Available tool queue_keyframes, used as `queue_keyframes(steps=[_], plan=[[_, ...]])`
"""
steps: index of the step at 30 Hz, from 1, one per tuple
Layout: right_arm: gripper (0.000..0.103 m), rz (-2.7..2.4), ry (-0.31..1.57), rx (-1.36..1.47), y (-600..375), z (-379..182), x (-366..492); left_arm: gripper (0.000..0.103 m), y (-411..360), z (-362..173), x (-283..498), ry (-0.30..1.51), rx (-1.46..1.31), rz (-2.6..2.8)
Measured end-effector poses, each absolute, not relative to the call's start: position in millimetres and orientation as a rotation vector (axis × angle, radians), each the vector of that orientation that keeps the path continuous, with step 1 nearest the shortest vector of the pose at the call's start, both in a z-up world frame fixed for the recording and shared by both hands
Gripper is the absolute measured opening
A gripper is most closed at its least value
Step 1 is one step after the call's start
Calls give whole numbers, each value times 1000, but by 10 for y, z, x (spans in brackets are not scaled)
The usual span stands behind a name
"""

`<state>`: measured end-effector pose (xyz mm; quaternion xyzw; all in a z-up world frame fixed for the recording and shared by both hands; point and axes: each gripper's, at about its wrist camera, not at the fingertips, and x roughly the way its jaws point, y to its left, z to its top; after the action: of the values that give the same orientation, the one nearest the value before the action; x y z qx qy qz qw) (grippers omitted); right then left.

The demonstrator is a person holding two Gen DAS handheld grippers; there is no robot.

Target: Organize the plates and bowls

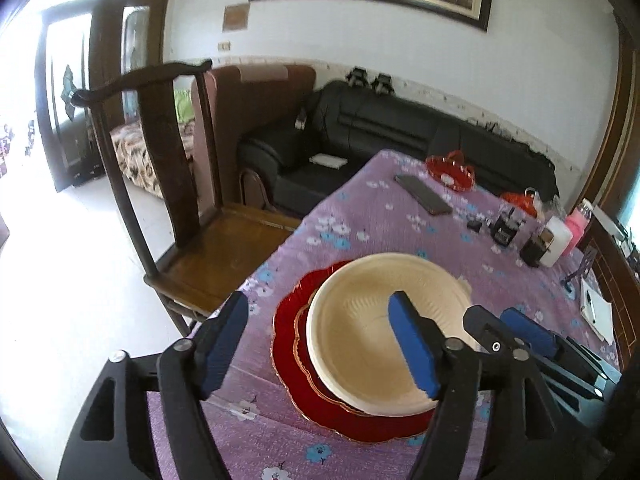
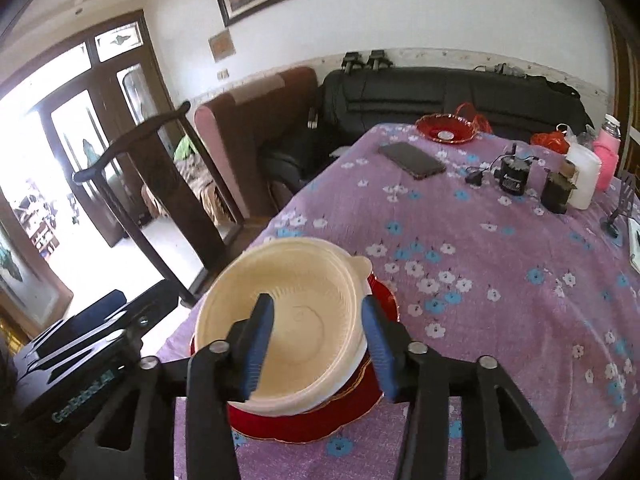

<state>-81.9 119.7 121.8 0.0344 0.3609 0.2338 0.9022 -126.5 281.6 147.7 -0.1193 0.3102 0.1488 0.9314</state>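
Two grippers, both released: left gripper (image 1: 320, 344) wide over stack, right gripper (image 2: 320, 344) straddling ribbed cream bowl's (image 2: 280, 320) 3 o'clock rim. Bowl sits on scalloped glossy red plate (image 2: 320, 420), floral purple tablecloth (image 2: 500, 280).

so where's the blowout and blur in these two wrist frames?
Left wrist: glass doorway and floor clipped white at left; far wall and black leather sofa slightly smeared; cream round plastic bowl evenly lit. Right wrist: doorway again overexposed; purple floral tablecloth bows with fisheye; dark vignette in corners.
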Motion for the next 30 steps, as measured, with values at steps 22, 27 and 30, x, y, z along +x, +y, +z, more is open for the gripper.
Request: queue_keyframes(steps=[22, 27, 30], plan=[[68, 461, 686, 147, 867, 1234, -1600, 101, 2261, 1821, -2010, 446, -98, 384], [69, 444, 678, 144, 809, 1239, -1701, 101, 2238, 1804, -2097, 447, -101, 374], [69, 437, 669, 129, 816, 1252, -1766, 101, 2232, 1819, -2154, 439, -106, 365]])
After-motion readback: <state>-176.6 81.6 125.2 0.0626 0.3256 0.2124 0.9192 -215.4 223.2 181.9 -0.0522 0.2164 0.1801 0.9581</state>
